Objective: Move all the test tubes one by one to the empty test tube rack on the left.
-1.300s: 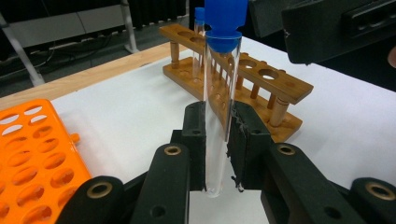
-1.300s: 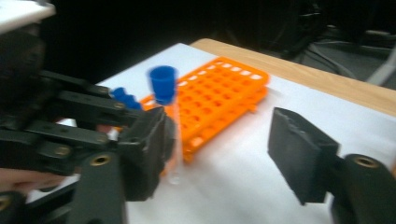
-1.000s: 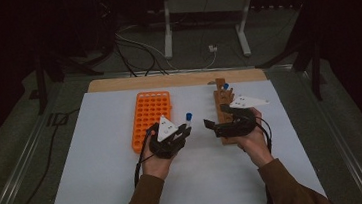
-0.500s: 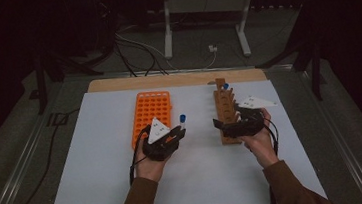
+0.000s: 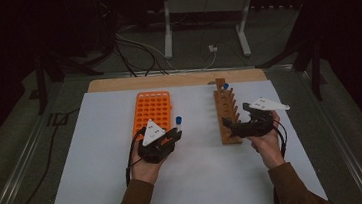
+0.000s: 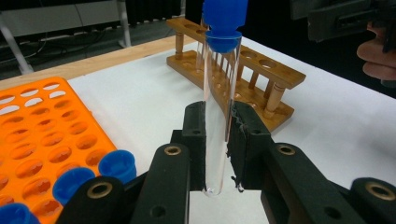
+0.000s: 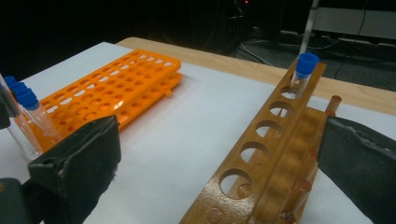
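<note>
Right gripper view: wooden rack [image 7: 261,168] holds one blue-capped tube [image 7: 303,72] (far hole).

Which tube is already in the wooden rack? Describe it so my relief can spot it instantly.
Start at the wooden rack on the white table, right of the orange rack. Its blue-capped tube stands upright in the hole at the far end; every nearer hole is empty.

high: overhead, far | gripper views: low, close — share wooden rack [image 5: 227,113]
</note>
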